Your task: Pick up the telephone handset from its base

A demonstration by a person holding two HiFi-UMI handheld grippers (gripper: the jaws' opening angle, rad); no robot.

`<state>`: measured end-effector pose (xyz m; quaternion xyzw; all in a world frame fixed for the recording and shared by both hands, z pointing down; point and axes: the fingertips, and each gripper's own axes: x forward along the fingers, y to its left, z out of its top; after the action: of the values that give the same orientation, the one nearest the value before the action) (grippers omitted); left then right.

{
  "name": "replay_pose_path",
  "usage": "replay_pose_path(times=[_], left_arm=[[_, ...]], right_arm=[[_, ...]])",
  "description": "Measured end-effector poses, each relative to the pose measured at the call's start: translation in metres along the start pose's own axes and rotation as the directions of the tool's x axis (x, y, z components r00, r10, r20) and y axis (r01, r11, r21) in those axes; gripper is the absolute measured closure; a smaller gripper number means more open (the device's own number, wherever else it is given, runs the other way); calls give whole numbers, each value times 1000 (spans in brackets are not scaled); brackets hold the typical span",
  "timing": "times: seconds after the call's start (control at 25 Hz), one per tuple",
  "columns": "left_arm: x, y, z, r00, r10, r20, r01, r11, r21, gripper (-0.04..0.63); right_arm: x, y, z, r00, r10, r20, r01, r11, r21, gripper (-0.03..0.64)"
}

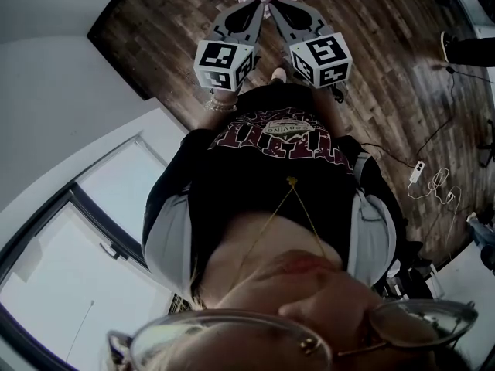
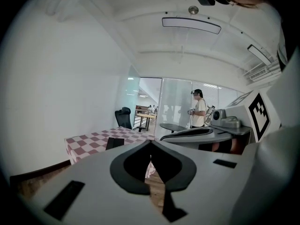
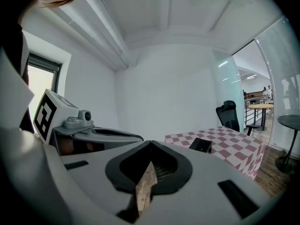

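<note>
Bright, even indoor light; heavy fisheye warping, dark vignetted edges.

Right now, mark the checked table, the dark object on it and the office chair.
checked table [image 3: 236,148], right gripper view, on the cloth's top.
dark object [image 3: 202,145], right gripper view, its middle; too small to identify.
office chair [image 3: 228,115], right gripper view, its backrest.

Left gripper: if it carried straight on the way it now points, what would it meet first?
Probably the checked tablecloth: the left gripper, jaws shut and empty, aims about at its near corner, with nothing in between. Depth is unclear, so it could pass just beside it.
</note>
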<state>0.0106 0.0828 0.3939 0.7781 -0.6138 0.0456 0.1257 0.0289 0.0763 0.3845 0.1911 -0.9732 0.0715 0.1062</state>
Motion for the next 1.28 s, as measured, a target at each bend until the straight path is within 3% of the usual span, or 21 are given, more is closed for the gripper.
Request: replay_pose_path(times=[0.84,1.28], left_arm=[[44,2,2,997,76,-2,-76,997,-15,584],[63,18,6,999,39,-11,-40,999,-25,585]], right_arm=[[7,-46,-5,997,76,-12,-76,997,2,598],[21,-60,-8,999,37,-36,-36,999,19,598]])
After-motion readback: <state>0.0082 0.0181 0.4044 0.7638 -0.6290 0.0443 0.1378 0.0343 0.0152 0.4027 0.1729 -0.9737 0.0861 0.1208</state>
